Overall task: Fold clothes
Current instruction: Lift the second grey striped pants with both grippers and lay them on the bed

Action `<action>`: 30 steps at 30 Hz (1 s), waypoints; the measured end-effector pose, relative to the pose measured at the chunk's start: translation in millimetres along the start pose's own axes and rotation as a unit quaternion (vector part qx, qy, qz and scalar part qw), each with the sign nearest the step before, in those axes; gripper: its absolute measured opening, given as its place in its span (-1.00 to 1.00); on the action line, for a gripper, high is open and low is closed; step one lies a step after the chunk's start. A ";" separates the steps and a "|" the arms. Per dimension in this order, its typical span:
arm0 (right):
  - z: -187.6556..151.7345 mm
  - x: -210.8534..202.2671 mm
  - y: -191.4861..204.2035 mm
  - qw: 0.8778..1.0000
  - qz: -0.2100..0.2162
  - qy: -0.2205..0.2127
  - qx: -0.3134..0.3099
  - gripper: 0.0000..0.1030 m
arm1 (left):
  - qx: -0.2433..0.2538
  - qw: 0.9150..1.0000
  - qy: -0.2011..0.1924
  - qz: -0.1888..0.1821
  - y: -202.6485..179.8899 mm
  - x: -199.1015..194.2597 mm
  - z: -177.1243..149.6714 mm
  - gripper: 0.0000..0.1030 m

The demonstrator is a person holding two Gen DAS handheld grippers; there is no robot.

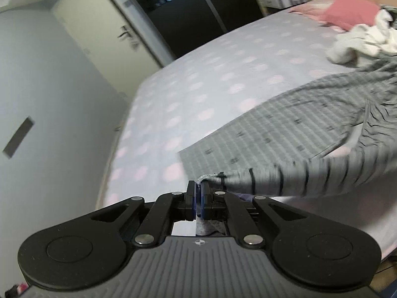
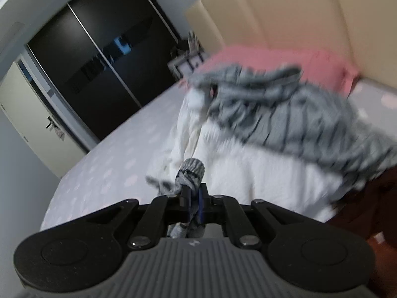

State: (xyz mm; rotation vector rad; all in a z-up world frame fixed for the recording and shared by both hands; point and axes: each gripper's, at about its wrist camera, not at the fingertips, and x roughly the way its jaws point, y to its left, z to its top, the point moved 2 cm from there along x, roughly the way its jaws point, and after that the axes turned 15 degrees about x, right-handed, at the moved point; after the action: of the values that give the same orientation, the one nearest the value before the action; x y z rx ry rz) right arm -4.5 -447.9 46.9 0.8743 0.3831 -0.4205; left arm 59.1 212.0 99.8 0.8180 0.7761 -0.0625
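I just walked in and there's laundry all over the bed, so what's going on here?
A person is folding clothes with a handheld gripper in each hand. The left gripper is shut on the cuff of a grey striped top, part of which is spread on the dotted bedsheet. The right gripper is shut on another ribbed cuff of the same grey striped fabric. A white garment is heaped near the pink pillow, not yet folded.
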 end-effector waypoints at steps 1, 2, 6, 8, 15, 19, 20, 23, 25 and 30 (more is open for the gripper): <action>3.2 -7.8 -4.3 1.000 -0.008 -0.011 -0.008 -0.87 | -0.002 1.000 0.007 0.000 5.1 -2.6 -10.5 -0.98; 5.8 -14.8 -9.7 1.000 -0.016 -0.019 -0.012 -0.87 | -0.002 1.000 0.011 -0.005 6.3 -4.4 -21.3 -0.98; 2.8 -24.2 -38.2 0.999 -0.041 0.006 0.014 -0.87 | -0.004 0.999 0.021 -0.034 -2.0 -12.8 -59.4 -0.98; -5.2 -26.0 -46.7 0.998 -0.054 0.021 0.015 -0.87 | -0.003 0.999 0.023 -0.045 -12.9 -17.0 -73.9 -0.97; -21.8 -24.9 -54.4 0.997 -0.073 0.040 0.003 -0.87 | -0.028 0.998 0.033 -0.055 -24.4 -19.3 -103.5 -0.97; -25.7 -17.4 -46.4 0.993 -0.092 0.059 -0.036 -0.86 | -0.046 0.997 0.029 -0.061 -21.4 -12.4 -104.3 -0.97; -26.9 -13.9 -46.5 0.991 -0.103 0.067 -0.048 -0.86 | -0.048 0.996 0.029 -0.064 -23.5 -10.5 -104.5 -0.97; -29.8 0.0 -57.0 0.984 -0.137 0.101 -0.061 -0.83 | -0.027 0.996 0.035 -0.076 -34.9 1.8 -98.7 -0.97; -32.0 6.4 -63.0 0.976 -0.159 0.127 -0.072 -0.73 | -0.008 0.996 0.041 -0.084 -43.5 11.3 -93.8 -0.97; -31.5 1.3 -59.1 0.961 -0.187 0.146 -0.141 -0.22 | 0.033 0.993 0.064 -0.091 -59.4 32.0 -89.0 -0.97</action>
State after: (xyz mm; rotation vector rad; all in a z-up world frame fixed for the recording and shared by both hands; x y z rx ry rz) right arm -37.8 -456.7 -10.7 0.5816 0.8685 -0.5693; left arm 9.2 238.3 3.3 0.8177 0.9736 -0.2004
